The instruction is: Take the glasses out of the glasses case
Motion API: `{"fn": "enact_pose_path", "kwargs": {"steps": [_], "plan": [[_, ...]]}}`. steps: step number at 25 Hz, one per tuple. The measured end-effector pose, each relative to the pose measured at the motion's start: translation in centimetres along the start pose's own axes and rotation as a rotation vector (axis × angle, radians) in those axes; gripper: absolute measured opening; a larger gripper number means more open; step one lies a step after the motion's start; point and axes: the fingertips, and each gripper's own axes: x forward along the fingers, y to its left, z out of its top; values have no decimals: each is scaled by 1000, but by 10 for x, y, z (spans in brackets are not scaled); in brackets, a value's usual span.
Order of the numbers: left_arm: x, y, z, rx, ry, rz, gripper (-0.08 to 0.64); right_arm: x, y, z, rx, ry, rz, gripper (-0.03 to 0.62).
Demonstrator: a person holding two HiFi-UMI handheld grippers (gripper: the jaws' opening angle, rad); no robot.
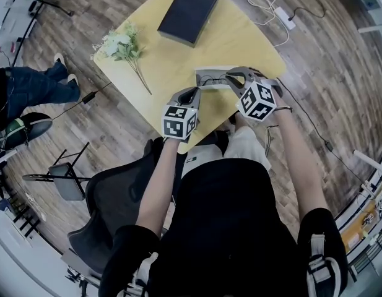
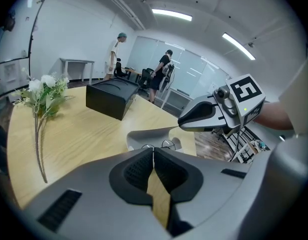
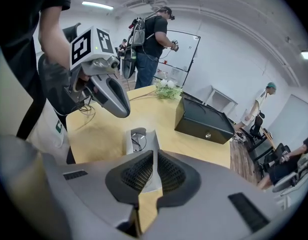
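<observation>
From above, the person sat at a yellow desk (image 1: 240,39) with a gripper in each hand. The left gripper (image 1: 194,93) pointed at the near end of the open glasses case (image 1: 209,78), its fingers just short of it. The right gripper (image 1: 231,78) had its fingers over the case's other end. Well beyond both pairs of fingers lay a black box (image 1: 189,12). A bunch of white flowers (image 1: 121,44) lay off to the left of the left fingers.

Along the left gripper (image 2: 153,152), the fingers were pressed together at the tips with nothing between them. Just ahead of them the glasses case (image 2: 144,135) stood open, and the glasses (image 2: 161,145) lay inside it. The right gripper (image 2: 180,123) came in from the right, its fingertips at the edge of the raised lid. The black box (image 2: 111,96) sat farther ahead, and the flowers (image 2: 44,95) lay far to the left.

Along the right gripper (image 3: 154,155), the fingers were drawn together to a thin slit, with the pale case showing through it. I could not tell whether they nipped the lid. The glasses case (image 3: 150,139) lay right at the fingertips, with the glasses (image 3: 138,140) in its left half. The left gripper (image 3: 125,113) hung just beyond and to the left, and the black box (image 3: 203,119) was farther off to the right.
</observation>
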Motion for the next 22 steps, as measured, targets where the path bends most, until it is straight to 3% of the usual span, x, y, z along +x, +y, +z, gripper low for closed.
{"fn": "enact_pose_path", "kwargs": {"steps": [22], "plan": [[-11,7,-17,-24,-3,-11,25,61,31,-8,-39,73,81,61]]}}
